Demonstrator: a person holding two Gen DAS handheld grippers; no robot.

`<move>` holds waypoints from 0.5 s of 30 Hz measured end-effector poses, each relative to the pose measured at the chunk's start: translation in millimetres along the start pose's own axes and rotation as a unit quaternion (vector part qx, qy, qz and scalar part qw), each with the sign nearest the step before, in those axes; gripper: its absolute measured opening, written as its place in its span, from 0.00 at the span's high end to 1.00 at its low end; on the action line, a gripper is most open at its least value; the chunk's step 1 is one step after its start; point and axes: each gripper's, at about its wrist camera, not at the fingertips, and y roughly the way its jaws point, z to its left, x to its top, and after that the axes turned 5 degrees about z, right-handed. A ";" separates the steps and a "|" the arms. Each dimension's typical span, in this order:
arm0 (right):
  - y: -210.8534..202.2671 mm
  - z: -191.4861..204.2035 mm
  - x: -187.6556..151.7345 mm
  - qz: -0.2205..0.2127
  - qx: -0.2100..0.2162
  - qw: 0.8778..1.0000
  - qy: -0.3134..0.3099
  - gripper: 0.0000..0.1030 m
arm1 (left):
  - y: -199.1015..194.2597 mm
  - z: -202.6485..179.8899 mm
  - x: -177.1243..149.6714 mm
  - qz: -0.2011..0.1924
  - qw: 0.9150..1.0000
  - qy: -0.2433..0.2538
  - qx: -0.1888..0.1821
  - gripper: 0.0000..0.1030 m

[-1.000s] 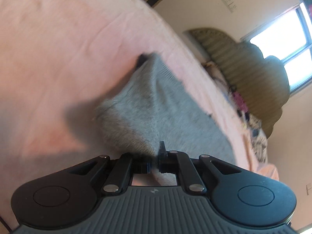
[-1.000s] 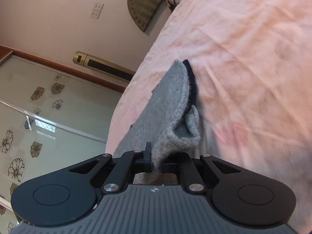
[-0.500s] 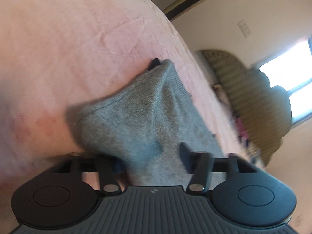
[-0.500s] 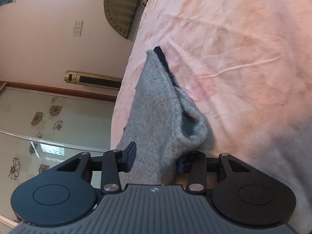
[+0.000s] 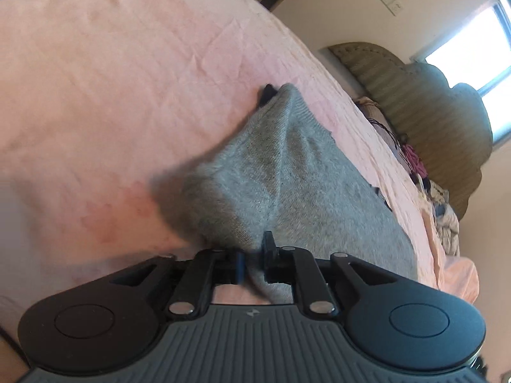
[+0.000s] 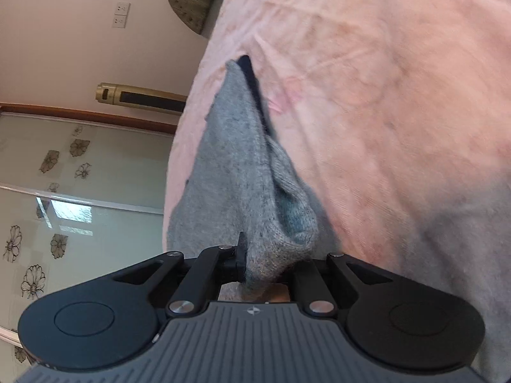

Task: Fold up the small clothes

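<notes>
Both grippers have hold of the same grey knitted garment [image 5: 287, 191], and we take its far dark tip [image 5: 267, 93] as our landmark. Our left gripper [image 5: 254, 263] has its jaws almost together with a fold of the grey knit pinched between them; they have just been opening a little, yet the cloth between them looks gripped. Our right gripper [image 6: 265, 266] has just been closing, and its jaws now clamp another bunched corner of the garment [image 6: 249, 172].

From each gripper the garment runs straight ahead and away, its long axis in line with the fingers, narrowing toward the dark tip, which rests on the pink bedspread [image 5: 111, 79]. The near end is lifted off the bedspread in our grip; the far end lies on it. Both hands sit at the end opposite the dark tip, and we cannot tell which is nearer to it. We judge that the coming fold turns on carrying this held end forward toward the tip.

We can read no brand, label or writing; only a small embossed mark shows on each gripper body.
</notes>
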 end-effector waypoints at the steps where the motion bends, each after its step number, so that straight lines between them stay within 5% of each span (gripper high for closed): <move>1: -6.7 4.1 3.5 -0.001 0.003 1.000 0.002 0.71 | -11.0 -2.8 3.6 -0.010 1.000 0.021 0.012 0.72; 4: -39.0 38.5 23.0 -0.062 -0.028 0.994 -0.080 0.28 | -43.0 -28.5 13.9 -0.101 0.988 0.107 0.049 0.54; 8: -29.4 97.1 65.3 -0.093 -0.074 0.973 -0.200 0.27 | -25.8 -95.3 30.3 -0.185 0.954 0.231 0.055 0.43; 11: 26.0 133.7 90.8 -0.063 -0.066 0.960 -0.264 0.27 | 40.7 -140.8 45.6 -0.153 0.946 0.273 0.083 0.37; 15: 122.3 145.8 115.2 -0.022 -0.156 0.938 -0.309 0.28 | 143.0 -155.2 70.6 -0.074 0.940 0.295 0.155 0.38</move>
